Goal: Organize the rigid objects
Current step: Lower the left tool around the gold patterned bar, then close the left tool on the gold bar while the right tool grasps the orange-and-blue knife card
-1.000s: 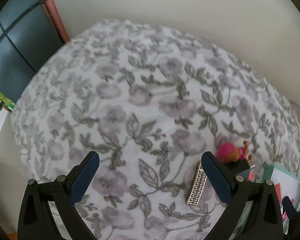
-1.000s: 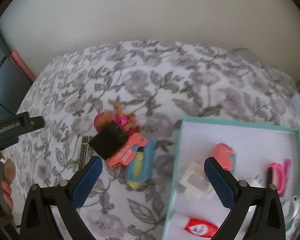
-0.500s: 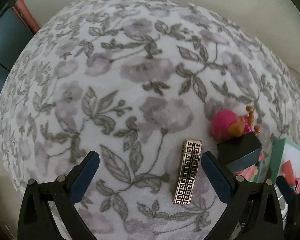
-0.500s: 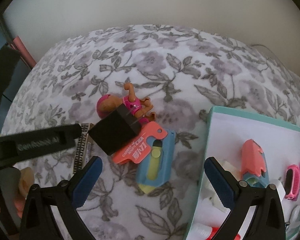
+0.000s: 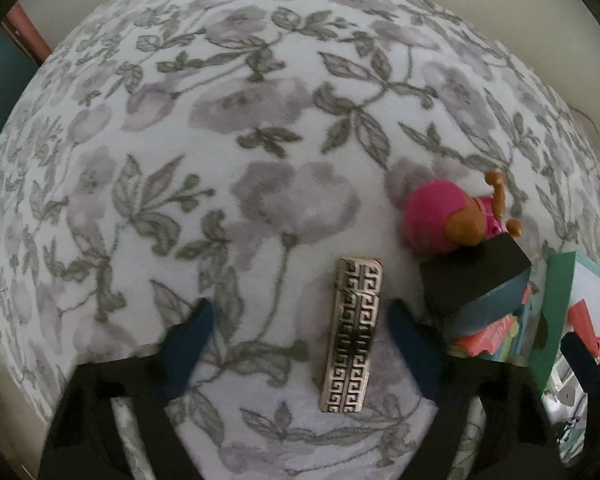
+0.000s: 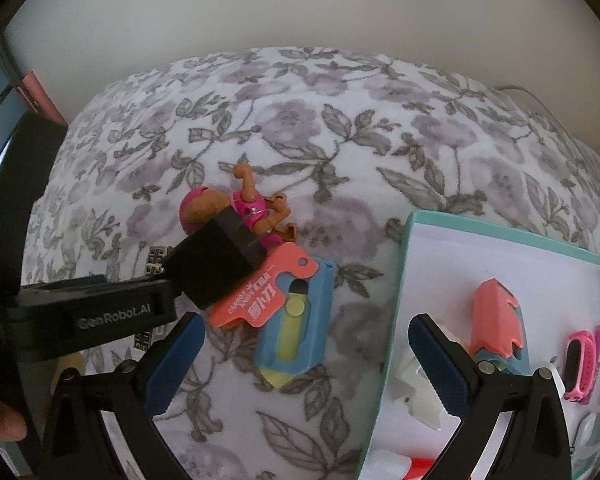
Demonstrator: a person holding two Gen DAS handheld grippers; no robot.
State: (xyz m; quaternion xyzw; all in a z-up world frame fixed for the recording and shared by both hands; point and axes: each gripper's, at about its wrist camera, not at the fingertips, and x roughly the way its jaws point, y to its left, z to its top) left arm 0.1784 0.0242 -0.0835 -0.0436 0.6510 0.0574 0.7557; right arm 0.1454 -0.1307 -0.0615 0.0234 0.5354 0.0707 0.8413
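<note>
Rigid objects lie loose on the floral cloth (image 5: pixel 260 128), awaiting sorting. Teal-rimmed tray (image 6: pixel 410 264), right, already holds a coral-and-blue toy (image 6: pixel 496 320) and pink band (image 6: pixel 580 356). Left gripper (image 5: pixel 300 316), jaws just closing and not yet touching, straddles the patterned clip (image 5: pixel 352 332). Right gripper (image 6: pixel 300 360) hangs wide, empty, near the tray edge.

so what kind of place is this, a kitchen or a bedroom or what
Probably a bedroom or other living space at home: the work surface is a soft floral bedspread against a plain wall, strewn with small household items such as a toy doll beside a teal-rimmed tray.
</note>
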